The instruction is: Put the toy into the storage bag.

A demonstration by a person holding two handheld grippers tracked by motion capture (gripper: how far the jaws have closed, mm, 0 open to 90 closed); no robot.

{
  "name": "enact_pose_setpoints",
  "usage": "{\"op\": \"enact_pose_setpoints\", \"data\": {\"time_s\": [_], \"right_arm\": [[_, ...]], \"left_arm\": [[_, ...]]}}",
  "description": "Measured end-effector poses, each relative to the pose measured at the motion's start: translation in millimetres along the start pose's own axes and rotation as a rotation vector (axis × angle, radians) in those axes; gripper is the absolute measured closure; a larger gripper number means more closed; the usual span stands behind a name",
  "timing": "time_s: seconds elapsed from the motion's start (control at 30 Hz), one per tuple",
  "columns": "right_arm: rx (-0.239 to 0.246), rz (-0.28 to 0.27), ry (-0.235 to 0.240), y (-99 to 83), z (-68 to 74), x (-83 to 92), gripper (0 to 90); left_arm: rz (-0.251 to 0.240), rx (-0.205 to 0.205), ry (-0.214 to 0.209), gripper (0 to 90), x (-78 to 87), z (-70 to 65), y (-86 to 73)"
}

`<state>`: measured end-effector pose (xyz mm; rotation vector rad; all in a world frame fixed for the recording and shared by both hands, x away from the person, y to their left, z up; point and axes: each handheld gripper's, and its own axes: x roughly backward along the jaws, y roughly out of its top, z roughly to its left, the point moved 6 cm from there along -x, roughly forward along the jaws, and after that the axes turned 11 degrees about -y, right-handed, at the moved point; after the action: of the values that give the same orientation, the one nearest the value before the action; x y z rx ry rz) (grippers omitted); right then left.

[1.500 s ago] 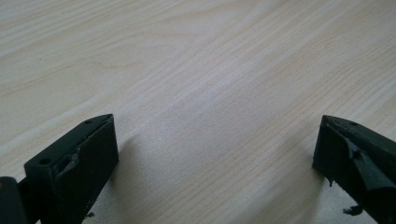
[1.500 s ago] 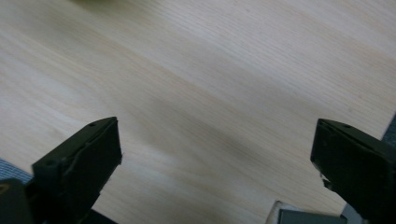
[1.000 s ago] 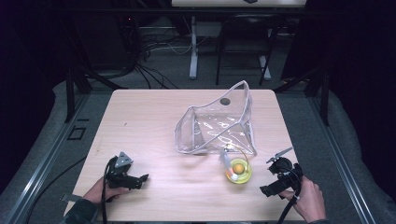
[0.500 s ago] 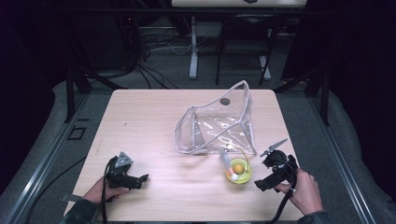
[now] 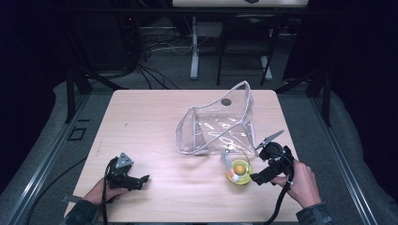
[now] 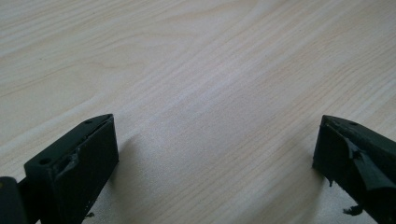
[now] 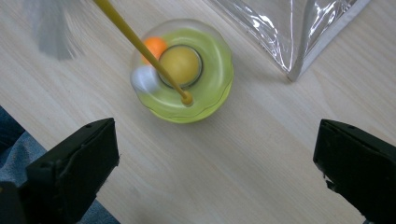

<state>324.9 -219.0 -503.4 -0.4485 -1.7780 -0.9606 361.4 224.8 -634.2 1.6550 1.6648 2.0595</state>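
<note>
A small round yellow-green toy (image 5: 239,172) with a clear dome lies on the wooden table (image 5: 150,122), just in front of a clear plastic zip bag (image 5: 217,125). Seen in the right gripper view, the toy (image 7: 184,74) holds an orange ball, a yellow ball and a white piece, and a thin yellow stick crosses over it. My right gripper (image 5: 266,157) stands open just right of the toy, touching nothing, its jaws (image 7: 215,154) spread wide below the toy. At the front left, my left gripper (image 5: 141,180) is open over bare wood (image 6: 215,144).
The bag's stiff corner (image 7: 292,70) lies close to the toy on its right in the right gripper view. Dark floor, cables and a stand leg (image 5: 194,47) lie beyond the table's far edge. A sleeve (image 7: 14,140) shows at the near table edge.
My right gripper has moved left and forward, closer to the toy and the bag's corner. The left gripper, toy and bag have stayed put.
</note>
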Motion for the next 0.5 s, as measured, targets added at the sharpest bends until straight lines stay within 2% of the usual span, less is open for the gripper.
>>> {"op": "enact_pose_setpoints", "data": {"time_s": [0.03, 0.07, 0.17, 0.2, 0.27, 0.3, 0.33, 0.37, 0.47, 0.5], "right_arm": [[0.000, 0.000, 0.000, 0.0, 0.0, 0.0, 0.0], [-0.003, -0.048, 0.003, 6.3, 1.8, -1.4, 0.0], [-0.013, -0.140, 0.037, 17.4, 7.3, -4.3, 3.3], [-0.013, -0.140, 0.037, 17.4, 7.3, -4.3, 3.3], [0.014, -0.095, -0.019, 23.5, 8.7, 1.1, 6.2], [0.014, -0.095, -0.019, 23.5, 8.7, 1.1, 6.2], [0.035, -0.069, -0.038, 27.1, 9.4, 5.6, 8.7], [0.068, 0.015, -0.070, 26.4, 7.6, 12.7, 11.7], [0.088, 0.020, -0.083, 33.0, 8.9, 17.6, 19.6], [0.091, 0.017, -0.088, 35.2, 9.2, 19.4, 26.0]], "left_arm": [[0.000, 0.000, 0.000, 0.0, 0.0, 0.0, 0.0], [0.000, 0.000, 0.000, 0.0, 0.0, 0.0, 0.0], [0.000, 0.001, 0.000, 0.0, 0.0, 0.0, 0.0], [0.000, 0.001, 0.000, 0.0, 0.0, 0.0, 0.0], [0.000, 0.000, 0.000, 0.0, 0.0, 0.0, 0.0], [0.000, 0.000, 0.000, 0.0, 0.0, 0.0, 0.0], [0.000, 0.000, 0.000, 0.0, 0.0, 0.0, 0.0], [0.000, 0.000, 0.000, 0.0, 0.0, 0.0, 0.0], [0.000, 0.000, 0.000, 0.0, 0.0, 0.0, 0.0], [0.001, 0.000, 0.000, 0.0, 0.0, 0.0, 0.0]]}}
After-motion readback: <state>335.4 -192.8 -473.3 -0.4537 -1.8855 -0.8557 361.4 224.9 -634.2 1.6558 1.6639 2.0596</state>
